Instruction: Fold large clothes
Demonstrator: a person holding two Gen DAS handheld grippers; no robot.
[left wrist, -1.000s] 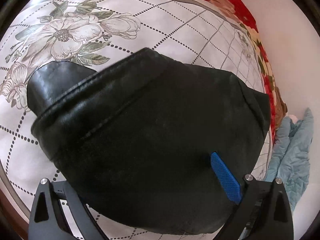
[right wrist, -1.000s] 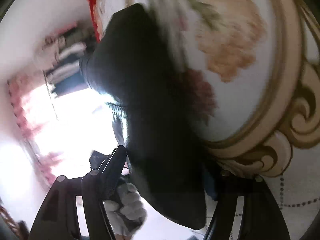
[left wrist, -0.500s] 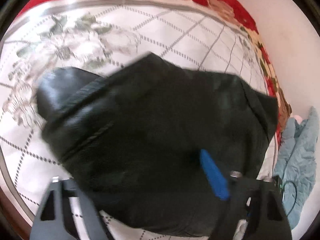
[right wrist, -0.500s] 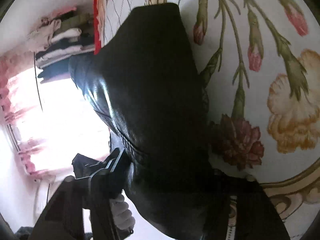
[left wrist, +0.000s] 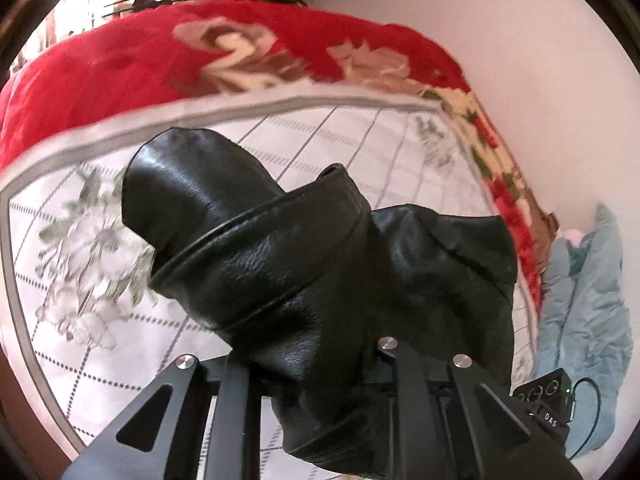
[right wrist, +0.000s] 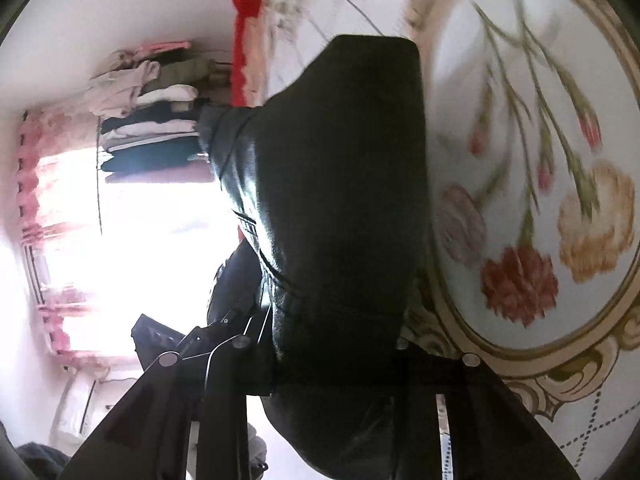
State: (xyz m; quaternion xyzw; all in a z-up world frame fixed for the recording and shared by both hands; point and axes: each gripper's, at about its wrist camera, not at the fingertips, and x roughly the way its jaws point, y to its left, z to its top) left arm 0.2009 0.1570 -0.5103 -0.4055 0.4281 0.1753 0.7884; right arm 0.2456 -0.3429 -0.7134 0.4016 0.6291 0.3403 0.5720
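two tools grip one black leather jacket (left wrist: 304, 280) above a bed covered by a white floral quilt (left wrist: 400, 148) with a red plush blanket (left wrist: 120, 64) behind it. the left tool (left wrist: 316, 364) has just been closing and now pinches a bunched fold of leather. the right tool (right wrist: 332, 356) has also just been closing, and pinches the jacket's other side. the jacket hangs crumpled between them, partly off the quilt. judging by this, folding is at an early stage: no neat fold shows, and laying flat remains.
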